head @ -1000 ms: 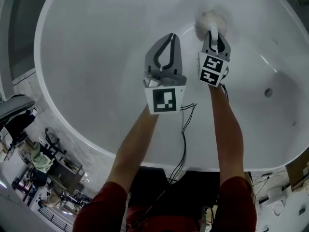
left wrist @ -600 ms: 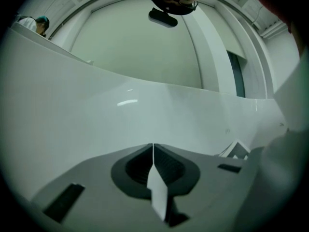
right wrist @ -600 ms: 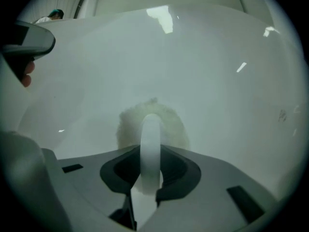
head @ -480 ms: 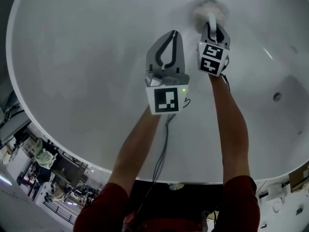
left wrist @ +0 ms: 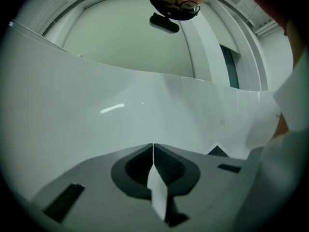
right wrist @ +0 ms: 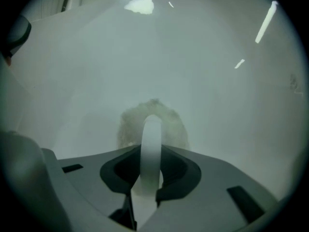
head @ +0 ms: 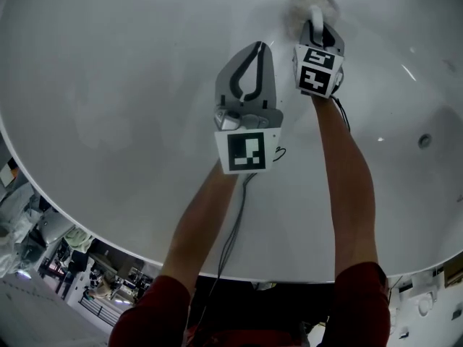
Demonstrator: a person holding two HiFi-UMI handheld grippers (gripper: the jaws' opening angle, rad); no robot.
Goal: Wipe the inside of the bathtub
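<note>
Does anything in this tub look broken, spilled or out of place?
Nothing stands out. The bathtub looks smooth and unmarked. The right hand-held gripper holds a fluffy scrubber by its white handle against the tub wall, and the left hand-held gripper is shut, empty.

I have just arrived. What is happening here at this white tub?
A person leans over a white bathtub with a tool in each hand. The right tool is shut on the white handle of a fluffy scrubbing pad, and the pad is pressed against the tub's inner wall. The left tool is shut with nothing in it and hangs beside the right one, apart from the pad.
</note>
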